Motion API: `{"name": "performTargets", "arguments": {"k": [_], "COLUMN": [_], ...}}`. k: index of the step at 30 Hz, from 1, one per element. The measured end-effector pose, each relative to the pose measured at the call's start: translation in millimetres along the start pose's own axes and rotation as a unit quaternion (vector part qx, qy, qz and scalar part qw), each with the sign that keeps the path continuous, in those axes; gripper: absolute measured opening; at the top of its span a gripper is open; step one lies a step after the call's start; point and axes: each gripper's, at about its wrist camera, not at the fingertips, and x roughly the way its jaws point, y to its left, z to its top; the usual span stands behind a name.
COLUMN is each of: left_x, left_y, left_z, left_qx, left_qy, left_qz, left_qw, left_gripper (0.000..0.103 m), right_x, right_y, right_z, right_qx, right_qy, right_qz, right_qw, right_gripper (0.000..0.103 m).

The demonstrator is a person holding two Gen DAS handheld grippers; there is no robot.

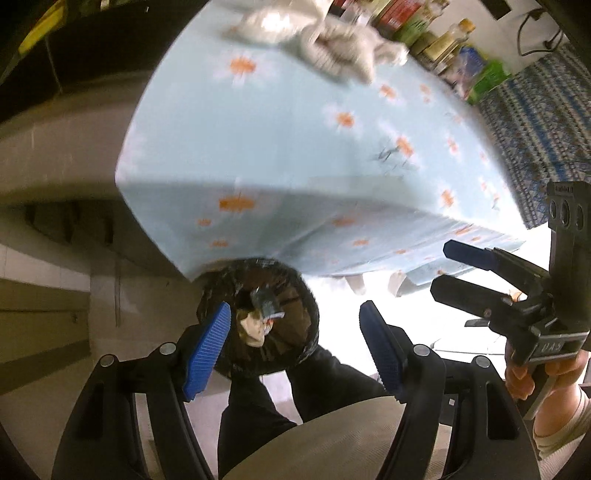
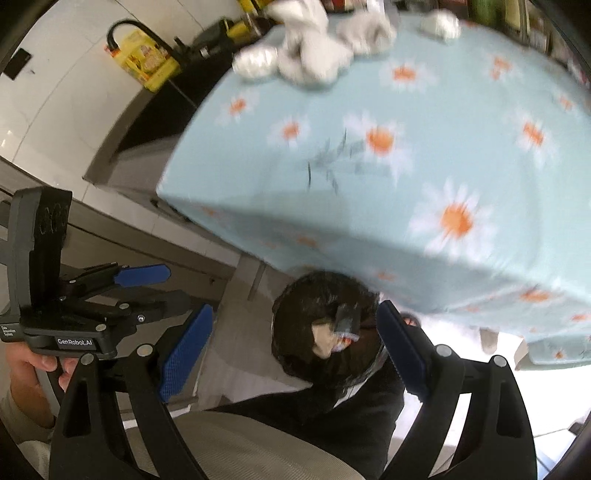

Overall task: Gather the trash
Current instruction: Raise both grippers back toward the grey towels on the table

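Note:
A black-lined trash bin (image 1: 295,343) stands on the floor below the table's near edge and holds crumpled paper and a wrapper (image 1: 258,317); it also shows in the right wrist view (image 2: 295,354). Crumpled white and grey trash (image 1: 332,48) lies at the far end of the table with the blue daisy cloth (image 1: 295,147), seen too in the right wrist view (image 2: 314,51). My left gripper (image 1: 295,354) is open and empty above the bin. My right gripper (image 2: 295,350) is open and empty, also above the bin; it appears in the left wrist view (image 1: 439,269).
Bottles and boxes (image 1: 424,33) line the table's far right. A yellow box (image 2: 144,59) sits on the dark counter at left. A patterned blue rug (image 1: 546,122) lies at right. The person's dark trouser legs (image 1: 280,398) are below the bin.

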Motion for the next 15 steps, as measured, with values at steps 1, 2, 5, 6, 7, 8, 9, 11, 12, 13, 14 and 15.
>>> {"name": "performTargets", "arguments": {"k": [1, 2, 5, 6, 7, 8, 9, 11, 12, 13, 14, 15], "left_x": [-3, -8, -20, -25, -27, -30, -33, -38, -40, -42, -44, -46], "left_y": [-1, -4, -9, -12, -15, -18, -21, -31, -34, -37, -40, -42], "left_z": [3, 7, 21, 27, 31, 37, 42, 54, 57, 63, 70, 76], "left_qx": [0.000, 0.000, -0.002, 0.001, 0.004, 0.005, 0.007, 0.013, 0.014, 0.016, 0.017, 0.018], "left_qy": [-0.004, -0.008, -0.025, -0.034, -0.039, -0.045, -0.050, -0.062, -0.066, -0.072, -0.078, -0.082], "left_qz": [-0.004, -0.010, -0.019, -0.016, -0.014, -0.012, -0.011, -0.007, -0.005, -0.005, -0.003, -0.002], "left_qw": [1.0000, 0.9999, 0.9995, 0.9993, 0.9992, 0.9989, 0.9987, 0.9980, 0.9977, 0.9972, 0.9968, 0.9965], "left_gripper": [0.070, 0.070, 0.070, 0.070, 0.070, 0.070, 0.070, 0.070, 0.070, 0.070, 0.070, 0.070], "right_x": [-7, -13, -28, -32, -37, -38, -40, -48, -51, -54, -57, -59], "right_y": [0, -1, -5, -7, -9, -12, -13, -19, -20, -23, -26, -29], "right_z": [6, 12, 27, 33, 40, 43, 48, 61, 66, 74, 81, 86], "right_qx": [-0.002, -0.005, -0.013, -0.015, -0.016, -0.019, -0.021, -0.026, -0.029, -0.034, -0.037, -0.038], "right_qy": [-0.008, -0.017, -0.040, -0.047, -0.054, -0.060, -0.065, -0.077, -0.082, -0.087, -0.093, -0.096], "right_qz": [-0.002, -0.003, -0.008, -0.009, -0.010, -0.010, -0.011, -0.012, -0.011, -0.012, -0.012, -0.010], "right_qw": [1.000, 1.000, 0.999, 0.999, 0.998, 0.998, 0.998, 0.997, 0.996, 0.996, 0.995, 0.995], "right_gripper": [0.089, 0.089, 0.089, 0.089, 0.089, 0.089, 0.089, 0.089, 0.089, 0.089, 0.089, 0.089]}}
